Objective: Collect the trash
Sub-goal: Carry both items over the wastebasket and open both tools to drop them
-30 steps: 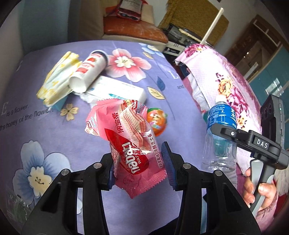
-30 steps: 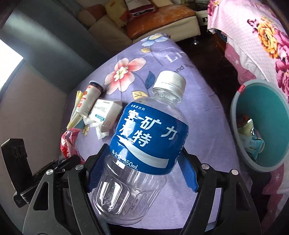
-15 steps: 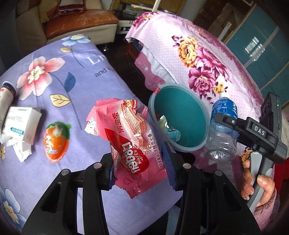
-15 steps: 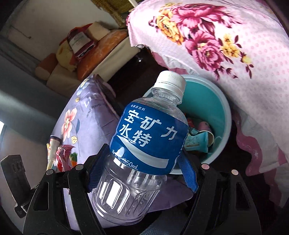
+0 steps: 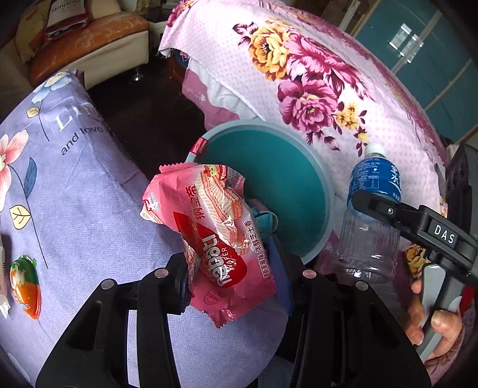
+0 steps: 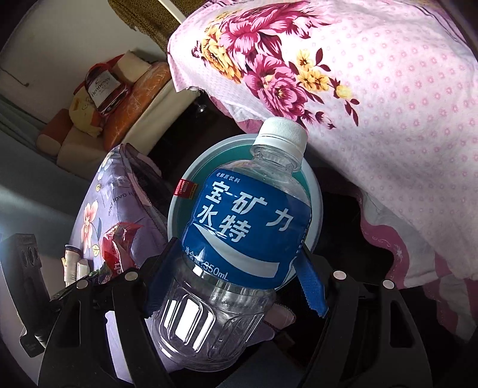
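My left gripper (image 5: 230,265) is shut on a pink wafer wrapper (image 5: 215,235) and holds it over the near left rim of the teal trash bin (image 5: 298,191). My right gripper (image 6: 236,277) is shut on an empty plastic bottle with a blue label (image 6: 239,238), held in front of the bin (image 6: 179,209). In the left wrist view the bottle (image 5: 370,221) and the right gripper (image 5: 379,209) sit just right of the bin. The wrapper also shows in the right wrist view (image 6: 119,241). Some trash lies inside the bin.
A purple flowered cloth (image 5: 74,209) covers the table on the left, with an orange packet (image 5: 27,286) on it. A pink flowered cloth (image 5: 313,89) hangs behind the bin. A sofa with cushions (image 5: 83,27) stands at the back.
Both grippers have swung right from the table toward the bin. The bin has come closer and more central. The wrapper and the bottle stay gripped.
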### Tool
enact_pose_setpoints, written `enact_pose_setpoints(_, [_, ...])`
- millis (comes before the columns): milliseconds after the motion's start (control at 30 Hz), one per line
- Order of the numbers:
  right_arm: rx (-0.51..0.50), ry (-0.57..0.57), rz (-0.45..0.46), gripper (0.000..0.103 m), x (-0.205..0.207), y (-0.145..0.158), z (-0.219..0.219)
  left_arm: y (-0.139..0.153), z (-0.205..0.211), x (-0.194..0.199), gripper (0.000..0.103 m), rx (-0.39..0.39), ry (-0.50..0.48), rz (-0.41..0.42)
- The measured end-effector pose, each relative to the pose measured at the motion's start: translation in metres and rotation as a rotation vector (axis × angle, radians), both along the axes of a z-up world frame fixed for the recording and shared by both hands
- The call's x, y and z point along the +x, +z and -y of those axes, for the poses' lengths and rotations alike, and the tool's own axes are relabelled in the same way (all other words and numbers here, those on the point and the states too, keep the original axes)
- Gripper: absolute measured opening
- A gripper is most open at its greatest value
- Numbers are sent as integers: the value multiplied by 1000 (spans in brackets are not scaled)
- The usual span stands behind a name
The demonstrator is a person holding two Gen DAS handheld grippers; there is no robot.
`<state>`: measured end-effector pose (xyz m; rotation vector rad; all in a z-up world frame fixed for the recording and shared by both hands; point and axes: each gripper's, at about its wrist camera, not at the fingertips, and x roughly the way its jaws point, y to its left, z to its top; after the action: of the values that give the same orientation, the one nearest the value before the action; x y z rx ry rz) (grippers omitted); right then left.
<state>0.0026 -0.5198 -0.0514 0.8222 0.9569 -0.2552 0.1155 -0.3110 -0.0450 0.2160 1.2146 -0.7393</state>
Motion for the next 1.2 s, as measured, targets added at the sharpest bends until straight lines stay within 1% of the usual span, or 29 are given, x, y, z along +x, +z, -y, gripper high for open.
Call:
enact_pose_setpoints(200, [-18, -10, -21, 71, 8, -5, 6, -12, 12, 5, 46, 6, -7, -23])
enact_pose_setpoints(333, [-24, -13, -31, 71, 13, -7, 7, -15, 18, 11, 52, 3, -5, -27])
enact_pose_setpoints(400, [-30, -13, -35, 71, 14, -7, 8, -18, 20, 14, 62, 3, 3, -34])
enact_pose_setpoints(433, [-32, -14, -37, 71, 15, -6, 8, -18, 20, 16, 73, 2, 12, -38])
enact_pose_setpoints(467, [-33, -16, -38, 71, 16, -6, 8, -19, 18, 17, 80, -1, 21, -36])
enact_pose_setpoints(567, [-40, -18, -42, 71, 18, -6, 8, -18, 13, 18, 89, -6, 32, -33])
enact_pose_setpoints(733, [-44, -11, -54, 71, 24, -9, 4, -21, 2, 16, 91, -10, 43, -57])
enact_pose_setpoints(900, [-43, 0, -84, 71, 30, -19, -1, -21, -8, 6, 92, 5, 33, -43])
enact_pose_setpoints(1067, [-49, -7, -106, 71, 35, -29, -5, -21, -18, -3, 92, 31, 16, -3])
enact_pose_setpoints(1200, [-64, -18, -129, 71, 44, -37, -7, -23, -28, -4, 92, 19, 24, -25])
